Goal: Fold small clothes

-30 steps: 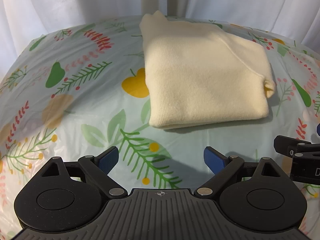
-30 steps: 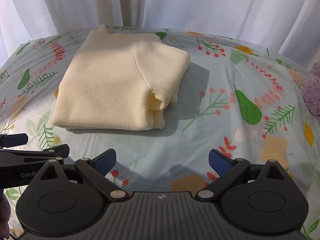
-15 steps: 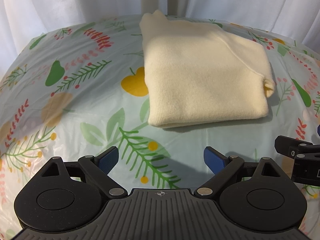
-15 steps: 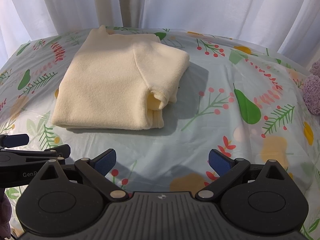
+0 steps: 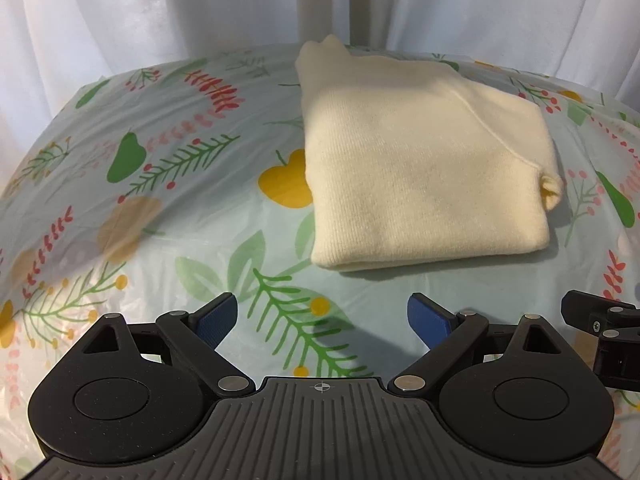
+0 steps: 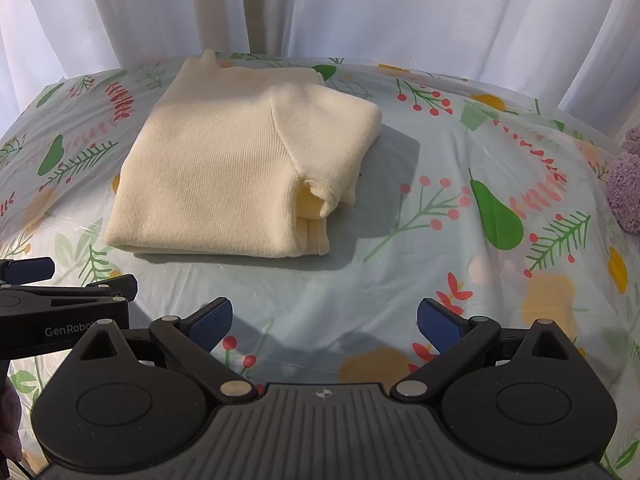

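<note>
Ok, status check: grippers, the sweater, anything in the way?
Left gripper open, empty. Right gripper open, empty. Cream sweater folded on tablecloth, untouched. Purple fuzzy item at right edge, clear of sweater.

Domestic setting: surface (image 5: 168,216) covered by a plastic floral-and-fruit tablecloth, white curtains (image 6: 360,8) behind, purple plush item (image 6: 626,184) at the right edge.

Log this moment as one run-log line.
garment: cream sweater folded, lying on floral tablecloth | left tool: open, clear of sweater | right tool: open, empty
</note>
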